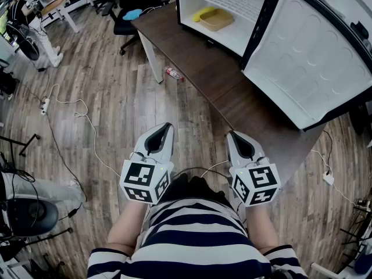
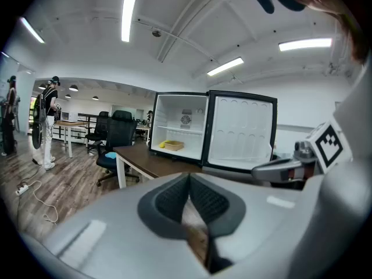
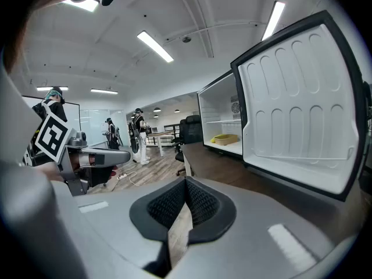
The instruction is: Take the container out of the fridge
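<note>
Left gripper (image 1: 169, 125) jaws pressing together at tips, gripping nothing. Right gripper (image 1: 231, 134) jaws likewise closing flat on each other, empty. Both hanging near table (image 1: 197, 68) end, well apart from fridge (image 1: 187, 7). Door (image 1: 308, 57) standing wide. Container (image 1: 216, 20) sitting on fridge's bottom level, yellow thing (image 1: 203, 13) just beside.

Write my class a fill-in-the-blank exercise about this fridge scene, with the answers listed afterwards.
1. The fridge door stands ____.
2. The tan container lies ____ the fridge, beside a yellow object.
3. The left gripper and the right gripper hold nothing, and both have their jaws ____.

Missing words: open; inside; shut
</note>
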A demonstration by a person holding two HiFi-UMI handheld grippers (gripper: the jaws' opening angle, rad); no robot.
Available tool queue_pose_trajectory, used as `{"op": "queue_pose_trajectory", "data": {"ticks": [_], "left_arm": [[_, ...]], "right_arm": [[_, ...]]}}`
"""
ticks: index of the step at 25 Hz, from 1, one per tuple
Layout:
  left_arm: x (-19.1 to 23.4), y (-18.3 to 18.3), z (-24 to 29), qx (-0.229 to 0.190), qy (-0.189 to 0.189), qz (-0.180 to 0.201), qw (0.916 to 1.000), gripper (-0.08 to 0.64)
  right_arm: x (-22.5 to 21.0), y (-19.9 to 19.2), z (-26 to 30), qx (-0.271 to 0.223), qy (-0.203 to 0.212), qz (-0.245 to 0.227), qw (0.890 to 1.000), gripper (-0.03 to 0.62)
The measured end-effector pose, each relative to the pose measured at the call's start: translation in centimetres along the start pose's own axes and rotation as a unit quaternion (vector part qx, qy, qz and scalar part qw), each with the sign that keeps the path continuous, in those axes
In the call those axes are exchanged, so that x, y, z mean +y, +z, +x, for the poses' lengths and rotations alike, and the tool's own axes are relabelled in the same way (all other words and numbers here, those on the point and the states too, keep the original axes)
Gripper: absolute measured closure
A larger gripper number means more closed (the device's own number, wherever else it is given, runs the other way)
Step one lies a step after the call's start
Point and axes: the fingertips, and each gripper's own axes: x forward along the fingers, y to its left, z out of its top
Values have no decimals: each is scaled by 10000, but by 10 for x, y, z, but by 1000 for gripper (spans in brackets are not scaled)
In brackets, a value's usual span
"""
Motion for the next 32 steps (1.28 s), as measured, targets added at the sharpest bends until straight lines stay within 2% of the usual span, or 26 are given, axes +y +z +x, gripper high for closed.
{"op": "queue_pose_trajectory", "data": {"ticks": [6, 19, 32], "left_arm": [[-2, -7, -6, 55, 55, 16, 10000, 560], [28, -8, -7, 118, 356, -35, 9993, 560], [63, 10, 37, 89, 240, 35, 9997, 560]], "right_arm": [[-4, -3, -2, -67, 8, 159, 9999, 594], [4, -2, 27, 103, 189, 29, 9998, 594], [6, 20, 75, 158, 207, -77, 9996, 594]]}}
